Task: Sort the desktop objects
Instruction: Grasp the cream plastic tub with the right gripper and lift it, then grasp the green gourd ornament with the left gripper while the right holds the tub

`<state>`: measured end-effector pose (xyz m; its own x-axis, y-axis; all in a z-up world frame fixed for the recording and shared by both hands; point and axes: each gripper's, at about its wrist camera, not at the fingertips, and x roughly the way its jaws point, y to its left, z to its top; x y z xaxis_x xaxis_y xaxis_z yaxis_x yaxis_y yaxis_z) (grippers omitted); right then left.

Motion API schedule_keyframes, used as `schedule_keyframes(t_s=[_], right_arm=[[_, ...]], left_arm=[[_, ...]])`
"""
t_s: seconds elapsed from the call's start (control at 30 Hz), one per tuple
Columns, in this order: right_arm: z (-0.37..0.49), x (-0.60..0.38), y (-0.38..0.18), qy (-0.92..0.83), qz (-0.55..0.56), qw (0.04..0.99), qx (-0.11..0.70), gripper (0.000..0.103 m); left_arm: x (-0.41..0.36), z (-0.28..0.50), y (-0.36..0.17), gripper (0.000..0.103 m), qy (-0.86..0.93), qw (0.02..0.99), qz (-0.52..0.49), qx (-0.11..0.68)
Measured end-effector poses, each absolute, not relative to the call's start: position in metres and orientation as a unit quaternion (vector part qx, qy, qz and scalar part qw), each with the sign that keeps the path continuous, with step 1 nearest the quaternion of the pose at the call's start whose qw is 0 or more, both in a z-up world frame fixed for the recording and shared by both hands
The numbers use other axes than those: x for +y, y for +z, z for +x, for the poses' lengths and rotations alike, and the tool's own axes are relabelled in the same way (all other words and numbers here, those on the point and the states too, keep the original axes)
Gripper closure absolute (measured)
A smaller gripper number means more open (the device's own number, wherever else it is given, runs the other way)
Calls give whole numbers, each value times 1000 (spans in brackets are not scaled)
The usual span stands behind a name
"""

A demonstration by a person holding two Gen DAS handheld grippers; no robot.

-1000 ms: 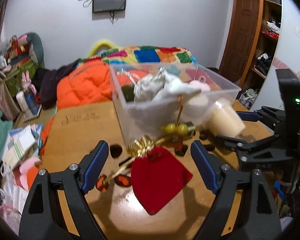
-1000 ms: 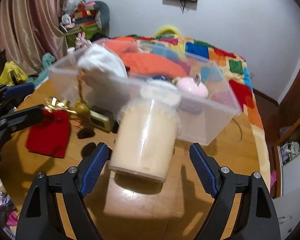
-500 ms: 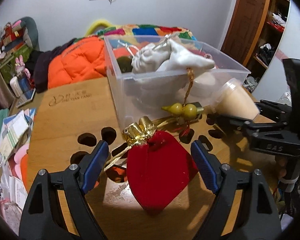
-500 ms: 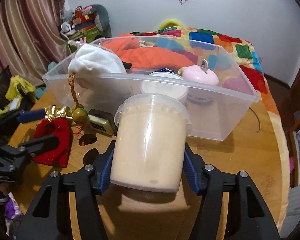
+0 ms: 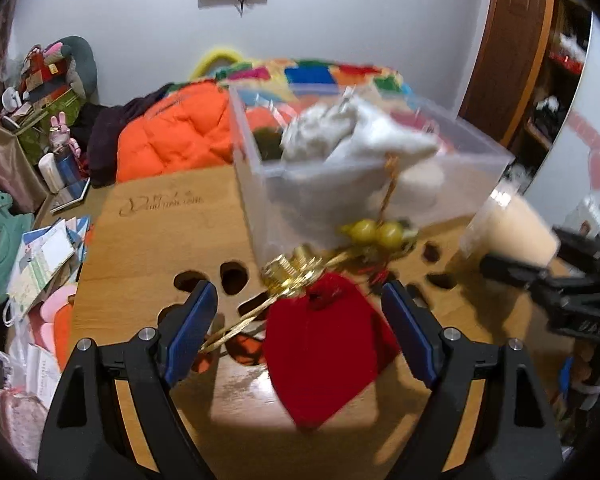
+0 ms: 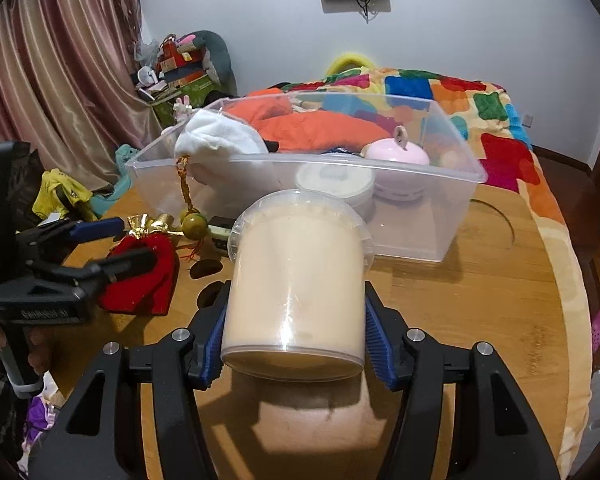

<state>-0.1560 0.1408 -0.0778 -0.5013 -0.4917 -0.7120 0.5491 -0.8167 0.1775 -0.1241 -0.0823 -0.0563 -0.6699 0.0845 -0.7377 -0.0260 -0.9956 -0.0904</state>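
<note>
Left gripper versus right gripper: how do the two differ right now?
The left gripper stands wide open over the red drawstring pouch, its pads clear of it; the right gripper is shut on the cream-filled plastic tub. The pouch lies flat on the wooden table; the tub is tilted in the grip. Both point toward the clear storage bin.

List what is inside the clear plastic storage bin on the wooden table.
Inside the clear plastic storage bin: a crumpled white cloth, a round white lidded container, and a pink round case. Something dark sits behind the cloth, mostly covered; the bin floor beneath is hidden.
</note>
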Motion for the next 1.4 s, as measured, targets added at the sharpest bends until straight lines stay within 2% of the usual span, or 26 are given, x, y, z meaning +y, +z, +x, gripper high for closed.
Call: schedule_keyframes(t_s=[0.23, 0.27, 0.4, 0.57, 0.9, 1.23, 1.33, 1.4], right_arm=[[-159, 157, -69, -872, 388, 297, 26, 49], [-159, 159, -69, -873, 388, 296, 25, 49], [-158, 166, -71, -872, 390, 296, 19, 49], [-157, 173, -72, -872, 388, 297, 16, 49], [-162, 178, -71, -867, 385, 316, 1, 49], [-161, 173, -75, -863, 387, 324, 11, 49], [-160, 170, -76, -862, 388, 326, 17, 49], [-159, 168, -77, -861, 389, 327, 19, 49]], left_arm=[[-43, -128, -37, 19, 920, 75, -385, -16], [-38, -131, -37, 21, 919, 82, -385, -18], [-27, -144, -41, 41, 914, 89, -396, -23], [-31, -157, -51, 48, 905, 67, -417, -40], [-29, -162, -59, 50, 899, 43, -433, -45], [-41, -166, -61, 52, 895, 49, -436, -87], [-43, -165, -57, 57, 896, 54, -430, -98], [-42, -167, -57, 76, 893, 60, -433, -104]])
